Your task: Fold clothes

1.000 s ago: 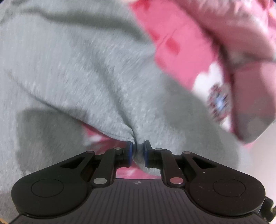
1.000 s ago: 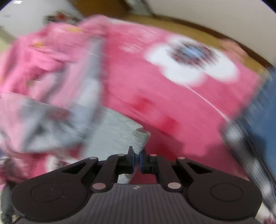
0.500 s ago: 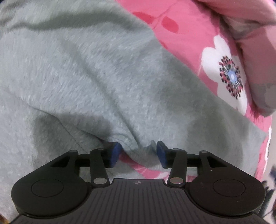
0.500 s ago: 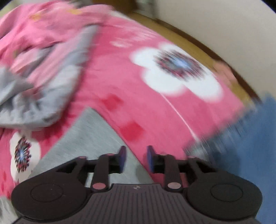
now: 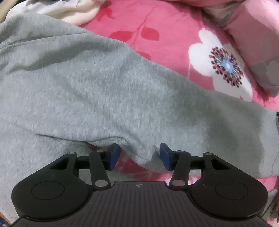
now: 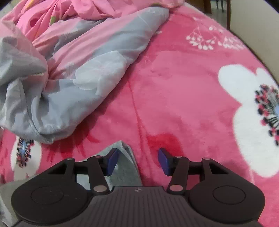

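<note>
left tool [image 5: 139,155]: jaws just parted, loose fold of grey garment [image 5: 108,90] between, unpinched | right tool [image 6: 137,161]: jaws just parted, holding nothing, garment corner at 10 o'clock

**A pink flowered bed and what lies on it**

You are looking down on a bed covered by a pink blanket [image 6: 183,97] printed with large white flowers. A grey fleece garment [image 5: 97,90] lies spread flat on it. Near its far edge rests a crumpled pink-and-grey quilt [image 6: 83,57], and a white cloth [image 5: 57,10] sits just beyond the garment's top edge.
</note>
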`<state>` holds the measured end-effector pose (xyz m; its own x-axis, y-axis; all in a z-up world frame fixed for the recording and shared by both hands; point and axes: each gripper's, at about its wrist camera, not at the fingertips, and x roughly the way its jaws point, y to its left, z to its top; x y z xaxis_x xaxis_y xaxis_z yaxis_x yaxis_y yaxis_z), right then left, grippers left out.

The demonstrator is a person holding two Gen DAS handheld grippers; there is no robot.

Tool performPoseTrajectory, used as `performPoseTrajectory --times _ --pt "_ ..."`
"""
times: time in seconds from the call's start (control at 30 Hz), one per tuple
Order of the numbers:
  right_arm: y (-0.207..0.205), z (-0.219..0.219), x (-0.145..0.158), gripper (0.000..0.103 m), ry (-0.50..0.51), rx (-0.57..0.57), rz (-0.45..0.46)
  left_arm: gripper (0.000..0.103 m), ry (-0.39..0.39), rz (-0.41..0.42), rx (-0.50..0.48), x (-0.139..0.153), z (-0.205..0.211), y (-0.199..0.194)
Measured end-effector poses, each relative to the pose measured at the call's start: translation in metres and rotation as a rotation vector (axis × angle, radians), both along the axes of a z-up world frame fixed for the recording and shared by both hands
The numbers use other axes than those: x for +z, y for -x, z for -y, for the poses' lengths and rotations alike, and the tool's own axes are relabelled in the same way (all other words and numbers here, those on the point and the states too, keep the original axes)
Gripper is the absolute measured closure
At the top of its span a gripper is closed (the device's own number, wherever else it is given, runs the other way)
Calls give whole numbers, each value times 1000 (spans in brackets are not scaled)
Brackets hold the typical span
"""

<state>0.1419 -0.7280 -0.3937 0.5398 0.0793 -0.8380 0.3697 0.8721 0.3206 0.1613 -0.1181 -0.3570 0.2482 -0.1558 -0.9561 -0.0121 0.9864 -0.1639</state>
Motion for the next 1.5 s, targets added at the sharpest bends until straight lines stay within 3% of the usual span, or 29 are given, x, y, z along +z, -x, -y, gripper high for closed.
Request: performPoseTrajectory --times 0.17,0.4,0.43,0.47,0.5,0.53,0.6,0.73,0.83,0.97,1.1,1.27,1.33,1.4,1.5 --pt "6 8 8 49 -164 -30 82 54 -4 18 23 -1 4 -9" --pt "-15 -1 -5 49 -134 61 21 54 -11 31 46 -6 5 -16" --pt "-16 -1 -4 52 -137 55 22 54 -15 32 48 -7 6 -17" --pt "-15 -1 -1 73 -138 54 19 54 -20 34 50 -8 6 -17" --pt "-14 -1 3 82 -142 56 16 54 -24 35 53 -9 7 -18" --pt "-12 -2 8 83 -145 56 21 54 -28 37 54 -10 8 -19" --pt "-5 -6 23 88 -123 45 58 54 -34 45 58 -10 11 -20" --pt "6 -6 44 89 -31 -36 132 54 -32 67 69 -10 12 -26" --pt "8 3 36 90 3 -124 131 54 -28 67 74 -12 11 -29" --pt "2 4 6 90 64 -169 62 54 -34 54 53 -16 12 -29" --pt "-3 5 -2 87 99 -215 69 54 -28 49 29 -15 9 -25" --pt "17 20 32 82 128 -382 93 54 25 57 1 -1 0 -21" --pt "27 11 55 81 142 -386 109 54 70 73 -10 8 -6 -16" --pt "30 -12 77 81 128 -337 124 54 114 93 -16 17 -13 -12" --pt "23 -75 107 81 64 -155 159 54 175 130 -27 29 -23 -5"
